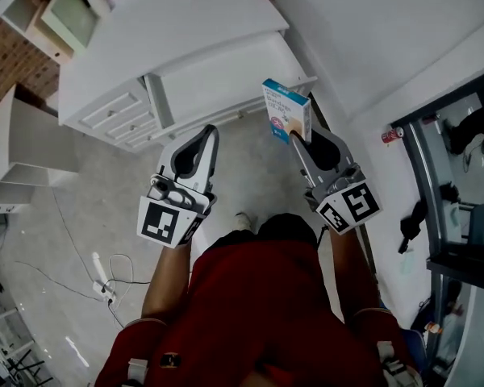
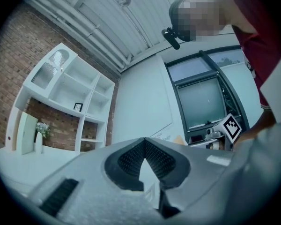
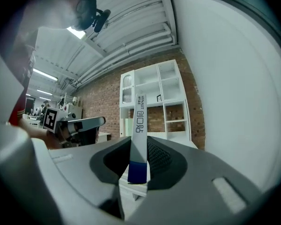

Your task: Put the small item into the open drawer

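Though open, drawer (image 1: 218, 83) partly behind box (image 1: 287, 110) in right claw (image 1: 302, 139).

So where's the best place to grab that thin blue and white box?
By its blue end, as the right gripper does now. The box is flat and thin, so the jaws press its two broad faces, coming in from that end and leaving most of it sticking out clear.
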